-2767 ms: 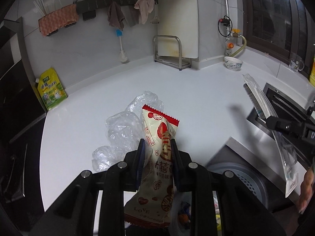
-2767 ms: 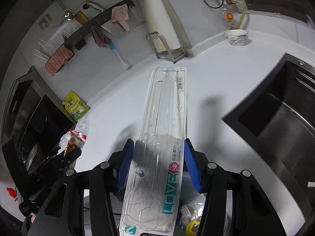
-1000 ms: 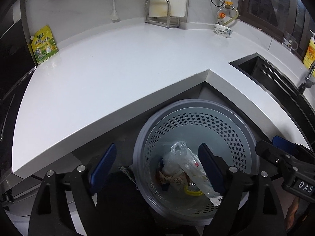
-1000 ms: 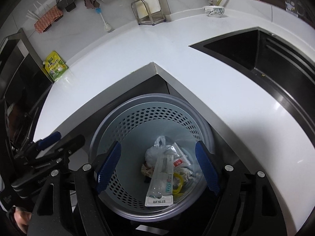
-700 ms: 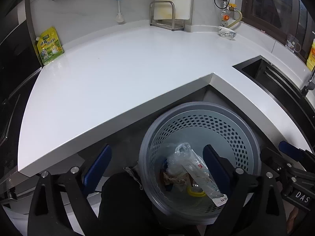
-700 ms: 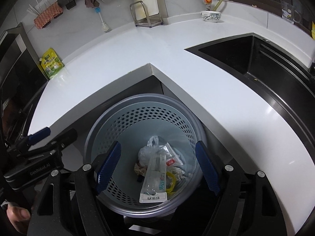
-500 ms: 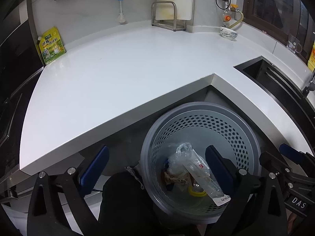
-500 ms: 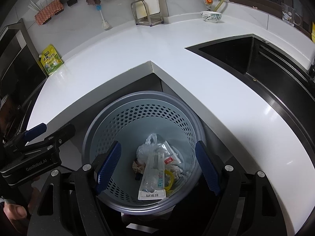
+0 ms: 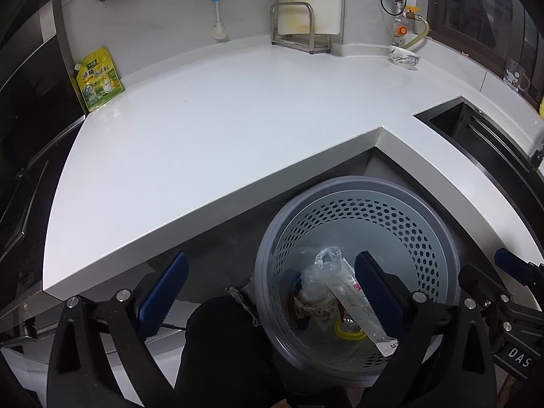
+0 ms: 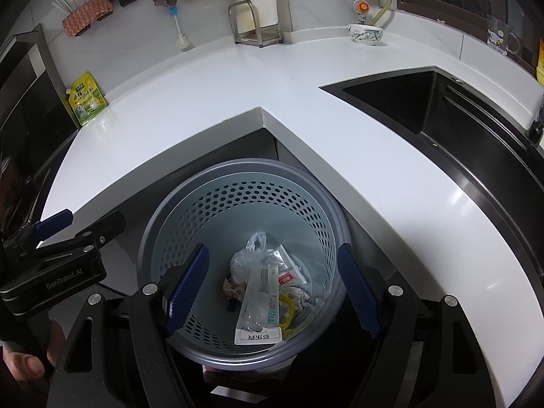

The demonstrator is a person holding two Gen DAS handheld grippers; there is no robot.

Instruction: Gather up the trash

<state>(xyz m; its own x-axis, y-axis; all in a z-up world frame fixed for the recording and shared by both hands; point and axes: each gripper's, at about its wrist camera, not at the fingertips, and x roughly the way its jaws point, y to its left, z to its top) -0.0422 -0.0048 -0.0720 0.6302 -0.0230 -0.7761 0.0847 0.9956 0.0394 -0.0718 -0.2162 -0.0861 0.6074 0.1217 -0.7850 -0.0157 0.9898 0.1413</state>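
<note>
Perforated grey bin (image 10: pixel 238 204) holding clear toothbrush package (image 10: pixel 260 306), crumpled plastic bag (image 10: pixel 248 258), snack wrapper (image 9: pixel 314 309). Left gripper (image 9: pixel 268 292) and right gripper (image 10: pixel 272 285) spread wide, empty, above the trash.

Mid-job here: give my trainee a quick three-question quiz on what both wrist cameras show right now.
1. True or false: the left gripper grips a wrapper.
2. Where does the clear toothbrush package lie: A) countertop, B) waste basket, C) sink?
3. Fill in: the right gripper hangs ____ above the basket.

Key: 1 false, it is open and holds nothing. 2 B. 3 open.
</note>
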